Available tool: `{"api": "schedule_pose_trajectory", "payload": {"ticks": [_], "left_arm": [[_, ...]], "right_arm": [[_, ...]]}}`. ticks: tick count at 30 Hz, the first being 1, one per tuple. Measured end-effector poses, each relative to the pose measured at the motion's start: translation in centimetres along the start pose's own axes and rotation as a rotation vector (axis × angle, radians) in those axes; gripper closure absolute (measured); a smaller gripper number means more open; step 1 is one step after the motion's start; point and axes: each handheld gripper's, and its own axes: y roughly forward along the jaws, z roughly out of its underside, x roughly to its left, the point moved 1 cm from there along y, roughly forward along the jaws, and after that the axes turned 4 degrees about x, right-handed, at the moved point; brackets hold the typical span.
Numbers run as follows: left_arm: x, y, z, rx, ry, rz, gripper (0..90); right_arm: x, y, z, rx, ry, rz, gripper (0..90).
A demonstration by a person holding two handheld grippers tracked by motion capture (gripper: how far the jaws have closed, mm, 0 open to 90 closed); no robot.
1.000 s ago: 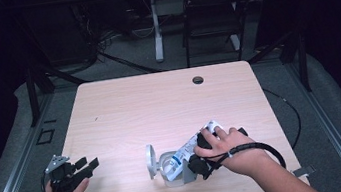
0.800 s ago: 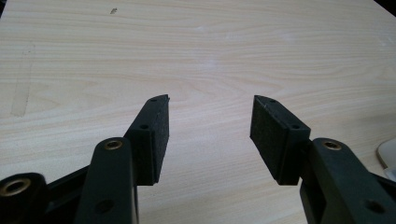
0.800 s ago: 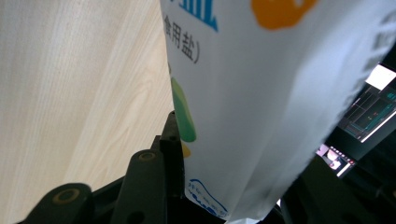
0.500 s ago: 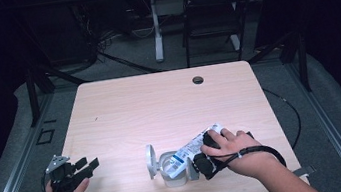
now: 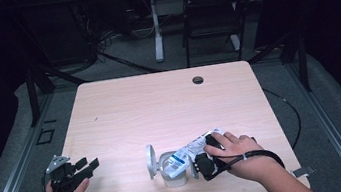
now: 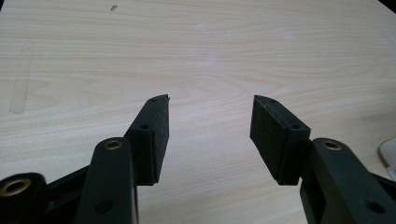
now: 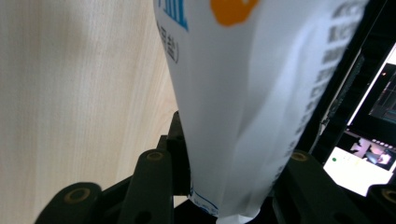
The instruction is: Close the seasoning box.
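High view: right hand-held gripper [image 5: 207, 164] clamps pouch [image 5: 193, 149] near table [image 5: 159, 102] edge; left hand-held gripper [image 5: 87, 166] apart.

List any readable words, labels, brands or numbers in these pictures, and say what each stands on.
No text reads clearly.
White pouch held in the right gripper: blue characters by an orange spot, too cropped to read.
Same pouch, right side: grey small print, too blurred.
White container: no lettering visible.

Probably a lab: dark curtained room, bare table [image 5: 160, 107], cables [image 5: 101, 45], monitor [image 7: 369, 154].
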Motion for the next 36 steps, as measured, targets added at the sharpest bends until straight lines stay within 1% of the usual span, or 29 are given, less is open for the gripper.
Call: {"api": "schedule_pose_trajectory", "payload": {"ticks": [1, 2, 6, 7, 8, 11, 12, 13, 15, 16, 17, 18, 19, 20, 22, 23, 25, 26, 27, 28, 30, 31, 32, 34, 36], "left_arm": [[0.0, 0.0, 0.0, 0.0, 0.0, 0.0, 47.7], [0.0, 0.0, 0.0, 0.0, -0.002, 0.0, 47.7], [0.0, 0.0, 0.0, 0.002, -0.002, -0.001, 47.7], [0.0, 0.0, 0.0, 0.003, -0.002, -0.001, 47.7], [0.0, 0.0, 0.0, 0.003, -0.001, -0.001, 47.7], [0.0, 0.1, 0.0, 0.003, 0.001, -0.003, 47.7], [0.0, 0.0, 0.0, 0.012, 0.006, -0.001, 47.7], [0.0, 0.0, 0.0, 0.013, 0.007, -0.002, 47.7], [0.0, 0.1, 0.0, 0.014, 0.007, -0.002, 47.7], [0.0, 0.1, 0.0, 0.014, 0.007, -0.002, 47.7], [0.0, 0.1, 0.0, 0.014, 0.007, -0.002, 47.8], [0.0, 0.0, 0.0, 0.013, 0.007, -0.002, 47.8], [0.0, 0.0, 0.0, 0.013, 0.007, -0.002, 47.7], [0.0, 0.1, 0.0, 0.003, 0.001, -0.003, 47.7], [0.0, 0.1, 0.0, 0.005, 0.0, -0.003, 47.7], [0.0, 0.1, 0.0, 0.006, 0.001, -0.004, 47.8], [0.0, 0.1, 0.0, 0.011, 0.006, -0.004, 47.7], [0.0, 0.2, 0.0, 0.005, 0.005, -0.007, 47.7], [0.0, 0.2, 0.0, 0.006, 0.004, -0.007, 47.7], [-0.1, 0.2, 0.1, 0.008, 0.005, -0.006, 47.7], [-0.1, 0.2, 0.1, 0.01, 0.004, -0.006, 47.7], [-0.1, 0.2, 0.1, 0.011, 0.005, -0.007, 47.7], [-0.1, 0.2, 0.1, 0.015, 0.006, -0.005, 47.7], [-0.1, 0.2, 0.1, 0.011, 0.006, -0.008, 47.7], [-0.1, 0.2, 0.1, 0.015, 0.007, -0.008, 47.7]], "right_arm": [[0.0, -0.1, 0.0, 0.003, 0.004, 0.002, 67.8], [0.2, 0.1, 0.0, -0.022, 0.024, -0.008, 68.1], [0.3, 0.2, 0.0, -0.033, 0.04, -0.004, 69.8], [0.3, 0.0, 0.0, -0.021, 0.035, 0.002, 70.2], [0.4, 0.2, 0.0, -0.036, 0.05, 0.002, 70.6], [0.6, 0.1, 0.0, -0.04, 0.068, 0.006, 72.0], [0.7, 0.1, 0.1, -0.053, 0.08, 0.004, 72.3], [0.7, 0.0, 0.1, -0.04, 0.076, 0.008, 72.6], [0.7, 0.1, 0.2, -0.057, 0.099, -0.008, 73.0], [0.7, 0.0, 0.3, -0.046, 0.099, -0.005, 73.0], [0.8, 0.2, 0.4, -0.067, 0.122, -0.005, 73.1], [0.8, 0.2, 0.4, -0.067, 0.122, -0.005, 73.1], [1.0, 0.3, 0.5, -0.082, 0.147, -0.012, 73.2], [1.1, 0.3, 0.5, -0.087, 0.16, -0.018, 73.2], [1.1, 0.2, 0.6, -0.079, 0.161, -0.02, 73.3], [1.4, 0.3, 0.8, -0.104, 0.199, -0.033, 73.5], [1.3, 0.3, 0.8, -0.111, 0.2, -0.03, 73.7], [1.5, 0.3, 0.9, -0.121, 0.219, -0.036, 73.8], [1.6, 0.3, 1.0, -0.124, 0.228, -0.039, 74.0], [1.7, 0.4, 1.1, -0.14, 0.244, -0.046, 74.0], [1.8, 0.3, 1.3, -0.147, 0.256, -0.05, 74.2], [2.1, 0.5, 1.5, -0.179, 0.289, -0.057, 74.6], [2.3, 0.5, 1.6, -0.183, 0.308, -0.064, 74.8], [2.3, 0.5, 1.7, -0.187, 0.31, -0.058, 75.2], [2.7, 0.7, 1.9, -0.216, 0.344, -0.062, 75.9]]}}
